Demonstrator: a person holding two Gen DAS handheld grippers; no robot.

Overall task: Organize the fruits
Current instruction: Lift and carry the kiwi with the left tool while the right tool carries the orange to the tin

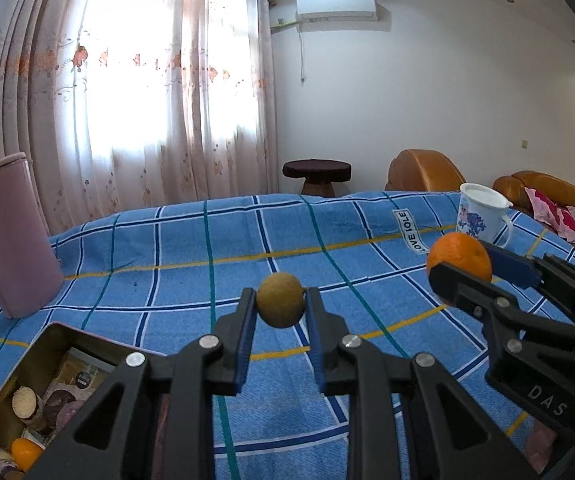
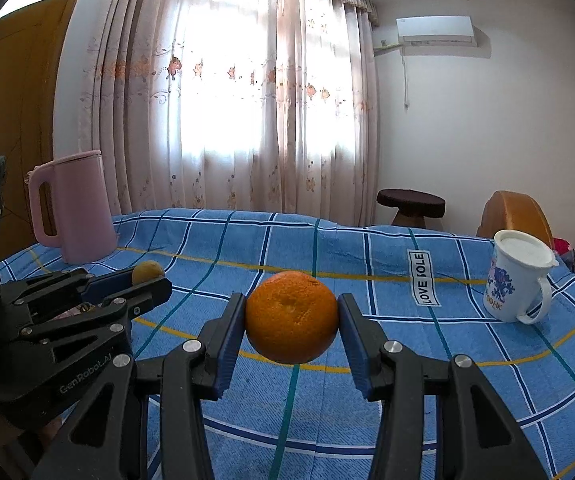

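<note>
So I've got two fruits in the air right now. The small brownish-green fruit [image 1: 280, 300] sits right at the fingertips of my left gripper [image 1: 280, 304], pinched between the two blue pads with the jaws drawn in close around it, held clear above the blue checked cloth [image 1: 191, 240]. The orange [image 2: 291, 317] is the same story on the other side: my right gripper [image 2: 291, 322] has it squeezed at the tips, jaws spread wider since it's a much bigger fruit, pads pressing on both flanks. It also hangs above the cloth, not resting on it.

From the left camera the orange shows up off to the right, a bit farther out than the little fruit, so the two grippers are side by side and well apart.

Down at the lower left of the left view there's an open box [image 1: 47, 344] with another orange [image 1: 25, 453] and some packets in it. A pink kettle [image 2: 77, 208] stands at the far left of the cloth, and a white printed mug [image 2: 517, 280] sits far right.
</note>
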